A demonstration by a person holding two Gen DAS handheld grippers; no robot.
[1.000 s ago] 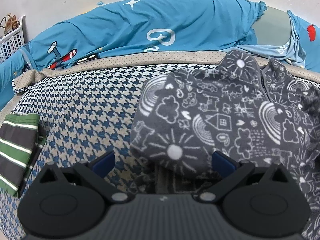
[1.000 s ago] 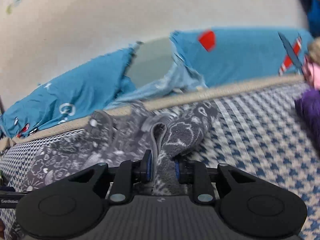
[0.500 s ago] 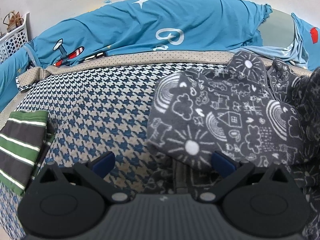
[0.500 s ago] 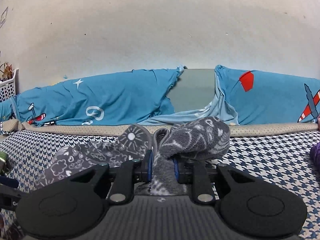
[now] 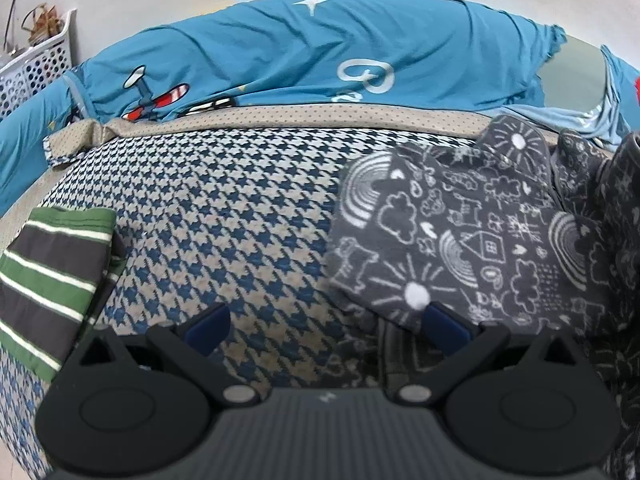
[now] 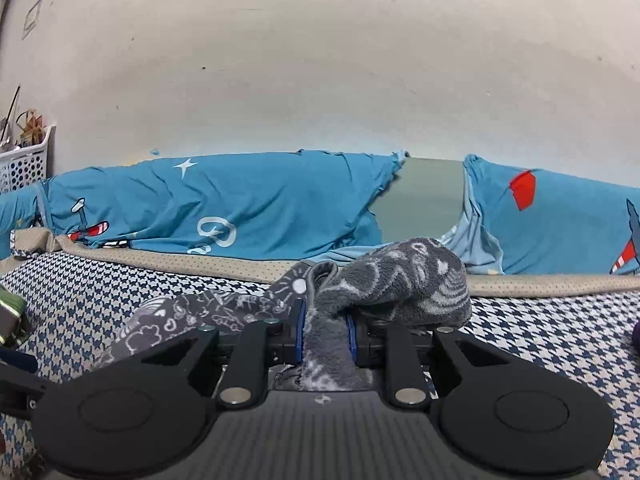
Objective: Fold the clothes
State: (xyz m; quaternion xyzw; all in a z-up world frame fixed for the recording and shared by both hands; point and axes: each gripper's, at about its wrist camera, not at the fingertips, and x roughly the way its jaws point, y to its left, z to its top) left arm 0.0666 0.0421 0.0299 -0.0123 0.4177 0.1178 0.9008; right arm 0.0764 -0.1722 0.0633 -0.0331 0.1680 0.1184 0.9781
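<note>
1. The right gripper [image 6: 323, 330] has its fingers [image 6: 299, 332] clamped on a fold of the grey doodle-print fleece garment [image 6: 396, 280], which bunches up and droops over toward 3 o'clock.
2. The left gripper [image 5: 326, 326] holds nothing, its blue-tipped fingers [image 5: 208, 326] spread wide apart above the bed.
3. In the left wrist view the garment [image 5: 472, 240] lies at 3 o'clock on the houndstooth bed cover [image 5: 224, 216], its near edge touching the right-hand fingertip.
4. A folded green-and-grey striped piece [image 5: 52, 276] sits at 9 o'clock, well apart from the fleece.
5. Blue airplane-print bedding [image 5: 304, 56] runs along the wall at 12 o'clock; a white basket [image 5: 36, 68] stands at 10 o'clock.
</note>
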